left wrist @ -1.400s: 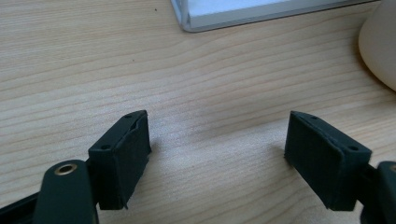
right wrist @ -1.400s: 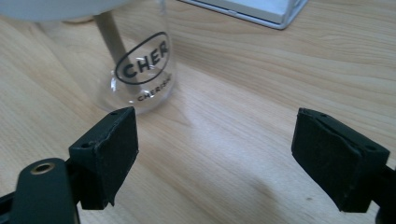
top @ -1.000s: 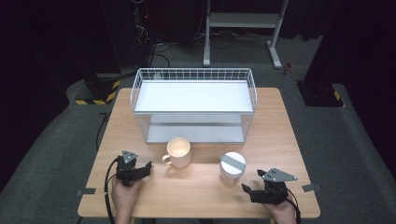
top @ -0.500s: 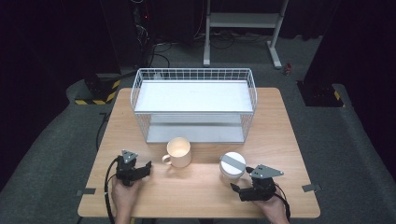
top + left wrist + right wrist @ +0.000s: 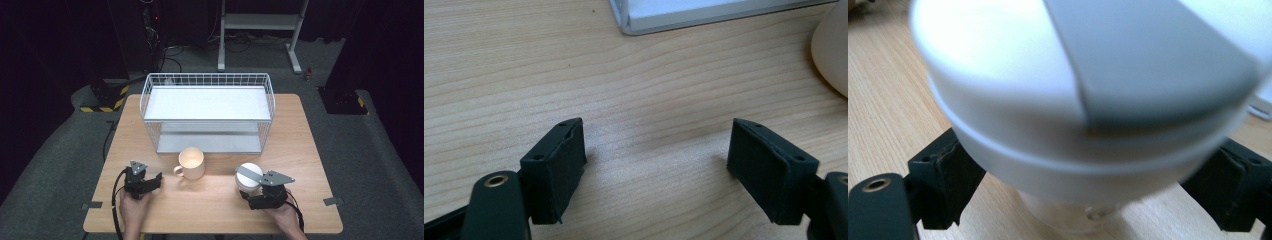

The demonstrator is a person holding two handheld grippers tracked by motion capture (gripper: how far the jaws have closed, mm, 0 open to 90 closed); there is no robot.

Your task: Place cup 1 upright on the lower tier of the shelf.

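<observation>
- High view: the right hand-held gripper [image 5: 248, 192] sits at the near right of the worktop [image 5: 310, 145], brought right up to the white lidded jar [image 5: 248, 175], which stands upright on the wood just in front of the wire basket [image 5: 207, 80]. The approach comes from the person's side, level with the wood, probably so the jaws can take the jar by its body below the lid.
- High view: the left hand-held gripper [image 5: 159, 178] rests at the near left, pointing toward the cream mug [image 5: 191, 163], near it but apart. It looks parked there, out of the other hand's way yet within reach of the mug's handle side.
- High view: the basket stands at the far middle of the worktop with its white shelf bare, a likely place for the jar or mug to go, as I judge it.
- Left gripper view: the jaws stand well apart with only bare wood between the pads [image 5: 555, 167]. The mug [image 5: 831, 50] curves in at the upper right and the basket's base edge [image 5: 719, 12] lies across the top, so this gripper holds nothing.
- Right gripper view: the jar [image 5: 1013, 100] looms large and blurred, its grey band [image 5: 1153, 60] across the lid. The pads [image 5: 945, 177] flank the jar on either side under the lid's rim. Whether they already press on it I cannot tell; they look set apart around it, placed for a squeeze not yet made.
</observation>
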